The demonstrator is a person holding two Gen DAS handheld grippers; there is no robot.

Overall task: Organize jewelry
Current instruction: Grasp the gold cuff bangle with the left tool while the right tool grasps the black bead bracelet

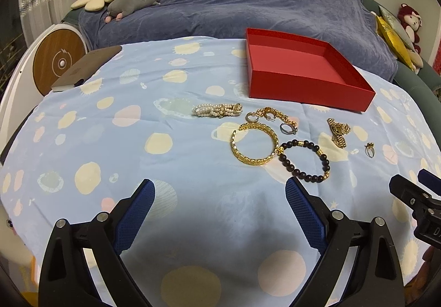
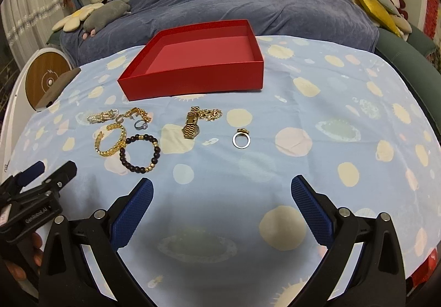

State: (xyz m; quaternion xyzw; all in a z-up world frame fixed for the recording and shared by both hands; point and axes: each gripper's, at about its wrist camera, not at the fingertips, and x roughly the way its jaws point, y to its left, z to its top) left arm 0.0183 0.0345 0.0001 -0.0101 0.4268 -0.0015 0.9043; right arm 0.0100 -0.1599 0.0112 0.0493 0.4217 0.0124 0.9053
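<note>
An empty red box (image 1: 308,86) (image 2: 193,81) stands on the blue spotted cloth. In front of it lie a pearl bracelet (image 1: 217,110) (image 2: 102,116), a gold bangle (image 1: 255,147) (image 2: 110,140), a dark bead bracelet (image 1: 304,159) (image 2: 140,152), a gold chain (image 1: 275,114), a silver ring (image 1: 288,128) (image 2: 141,124), a gold watch (image 1: 338,132) (image 2: 191,125) and a gold-topped ring (image 1: 369,149) (image 2: 241,139). My left gripper (image 1: 219,194) is open and empty, just short of the bracelets. My right gripper (image 2: 222,191) is open and empty, below the watch and ring.
A brown pad (image 1: 85,67) lies at the cloth's far left corner by a round wooden device (image 1: 58,64). A blue-covered sofa (image 1: 234,1) with plush toys (image 1: 132,1) runs behind the table. Each gripper shows at the other view's edge (image 1: 419,197) (image 2: 35,185).
</note>
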